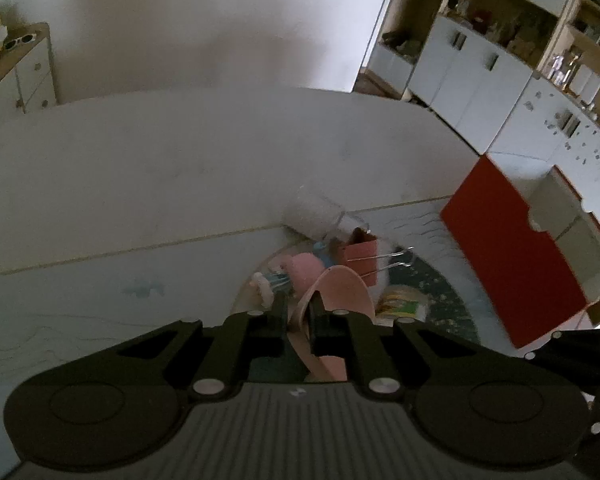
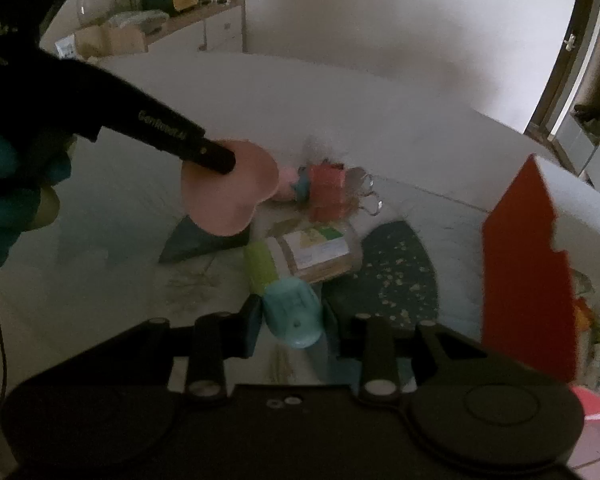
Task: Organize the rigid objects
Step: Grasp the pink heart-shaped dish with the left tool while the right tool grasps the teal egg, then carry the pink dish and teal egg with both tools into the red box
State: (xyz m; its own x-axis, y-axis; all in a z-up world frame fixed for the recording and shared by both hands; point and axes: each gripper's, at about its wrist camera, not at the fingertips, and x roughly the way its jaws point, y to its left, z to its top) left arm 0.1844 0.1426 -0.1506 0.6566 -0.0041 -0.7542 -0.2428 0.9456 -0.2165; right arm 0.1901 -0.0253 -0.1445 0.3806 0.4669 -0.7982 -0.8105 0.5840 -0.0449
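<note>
A pink heart-shaped piece (image 1: 332,292) was pinched in the left gripper (image 1: 298,304), above the pile (image 2: 320,216) on the mat. A teal cup (image 2: 294,314) was clamped in the right gripper (image 2: 290,320), near the jar (image 2: 312,252), left of the red box (image 2: 528,280).

Both fisheye views are dim and muted, with soft, even light and no glare. The pale wall (image 1: 204,32) carries a faint grey shadow. Straight lines bow strongly towards the edges, and the corners fall to black. The right wrist view is smeared with motion blur; the left wrist view is somewhat sharper, though grainy.
</note>
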